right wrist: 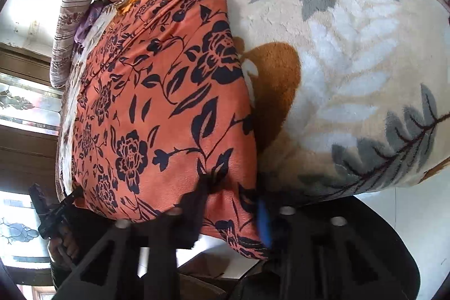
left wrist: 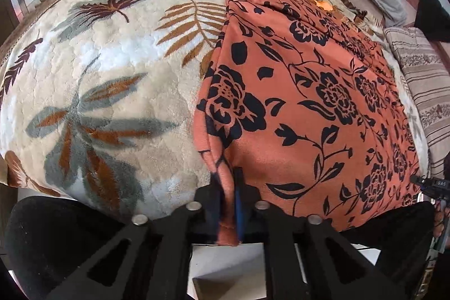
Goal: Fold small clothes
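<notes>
Both near corners of orange cloth (left wrist: 309, 103) pinched: left hand-held gripper (left wrist: 229, 196) clamped on left corner, right hand-held gripper (right wrist: 233, 204) on right corner. Cloth flat on bed, on leaf-print blanket (left wrist: 112, 69). Looks like fold starting; next, lift both corners evenly, carry to far edge. Pillows (left wrist: 422, 86) beyond, window (right wrist: 25, 100) at side.
</notes>
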A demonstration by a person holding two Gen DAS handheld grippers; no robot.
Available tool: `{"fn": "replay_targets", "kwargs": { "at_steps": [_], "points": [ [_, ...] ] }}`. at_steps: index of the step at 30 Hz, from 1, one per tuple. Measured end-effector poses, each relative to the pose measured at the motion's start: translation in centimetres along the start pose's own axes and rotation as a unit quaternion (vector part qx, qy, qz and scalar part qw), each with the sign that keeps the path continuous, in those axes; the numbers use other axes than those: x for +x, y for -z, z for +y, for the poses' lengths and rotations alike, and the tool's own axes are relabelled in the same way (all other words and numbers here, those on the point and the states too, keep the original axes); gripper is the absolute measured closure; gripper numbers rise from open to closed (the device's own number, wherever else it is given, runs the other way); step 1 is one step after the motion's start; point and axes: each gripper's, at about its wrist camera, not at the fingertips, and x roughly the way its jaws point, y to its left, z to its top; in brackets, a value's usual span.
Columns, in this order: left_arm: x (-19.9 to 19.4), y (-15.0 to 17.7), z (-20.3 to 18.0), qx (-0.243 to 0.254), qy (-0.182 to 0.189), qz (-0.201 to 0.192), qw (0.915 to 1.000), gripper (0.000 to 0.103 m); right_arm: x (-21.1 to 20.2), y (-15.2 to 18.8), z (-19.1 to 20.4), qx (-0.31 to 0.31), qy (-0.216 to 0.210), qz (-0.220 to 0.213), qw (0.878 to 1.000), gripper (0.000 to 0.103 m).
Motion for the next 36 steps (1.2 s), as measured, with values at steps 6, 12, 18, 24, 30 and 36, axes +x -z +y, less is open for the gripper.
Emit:
{"fn": "replay_targets", "kwargs": {
  "at_steps": [6,12,18,24,30,36],
  "points": [
    [-3.2,-1.5,0.0,0.000,0.036,-0.044,0.9984,0.097,-3.3,-0.2,0.8,0.002,-0.058,-0.046,0.997,0.097],
    [0.7,-0.2,0.8,-0.009,0.009,0.002,0.9999,0.093,0.3,-0.3,-0.7,0.036,-0.052,-0.004,0.998,0.093],
    [0.5,-0.4,0.8,-0.007,0.029,-0.005,0.9995,0.097,0.6,-0.4,-0.2,0.019,-0.069,0.009,0.997,0.095],
    [-2.3,-1.5,0.8,-0.006,0.065,-0.049,0.9967,0.097,-2.6,-0.4,0.3,0.024,-0.133,-0.036,0.990,0.096],
    [-0.3,-2.3,1.1,-0.018,0.069,-0.004,0.9974,0.097,0.3,-1.1,-0.7,0.059,-0.155,0.000,0.986,0.096],
    [-6.2,-12.2,-2.7,0.015,0.150,-0.118,0.9816,0.097,-2.8,-8.3,2.0,0.058,-0.243,-0.068,0.966,0.096]
  ]
}}
